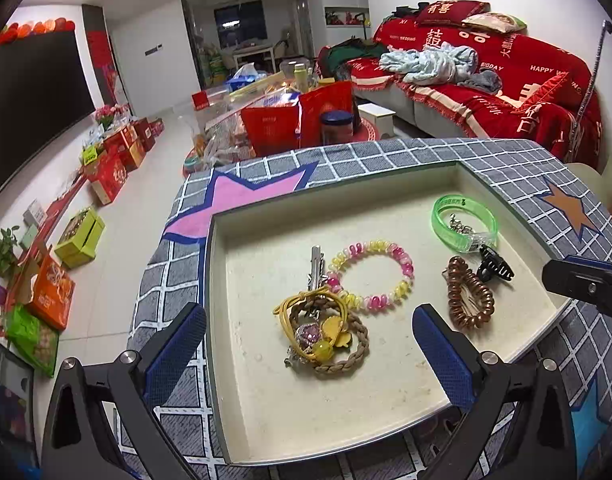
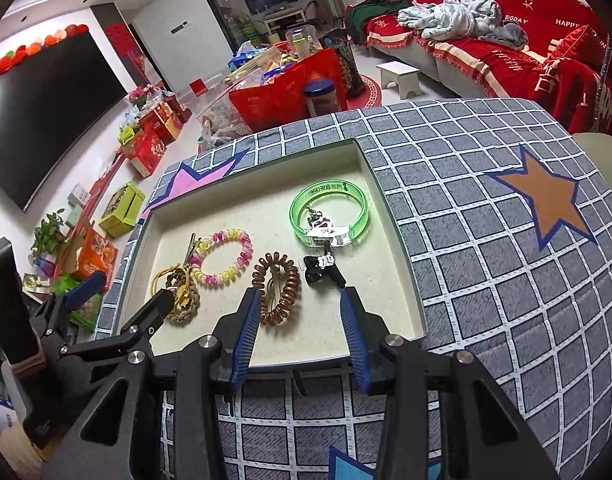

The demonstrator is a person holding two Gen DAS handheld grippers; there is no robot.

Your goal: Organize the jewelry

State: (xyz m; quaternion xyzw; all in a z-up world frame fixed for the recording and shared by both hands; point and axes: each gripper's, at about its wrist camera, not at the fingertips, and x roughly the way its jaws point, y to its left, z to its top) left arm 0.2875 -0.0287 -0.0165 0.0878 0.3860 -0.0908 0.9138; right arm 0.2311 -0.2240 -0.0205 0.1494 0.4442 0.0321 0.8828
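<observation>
Lying near the near edge of the shallow cream tray (image 2: 390, 216), soft springy brown coiled hair tie (image 2: 277, 292), probably best pinched across one side by wide-open, empty right gripper (image 2: 301, 312).

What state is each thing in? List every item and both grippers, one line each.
left gripper: open, empty, over the tangled pile
right gripper: open, empty
tray: holds all the jewelry
green bangle: lying flat
pink-yellow spiral bracelet: flat, touching the pile
brown spiral hair tie: flat, loose
black claw clip: loose
yellow and braided ties: tangled together
</observation>
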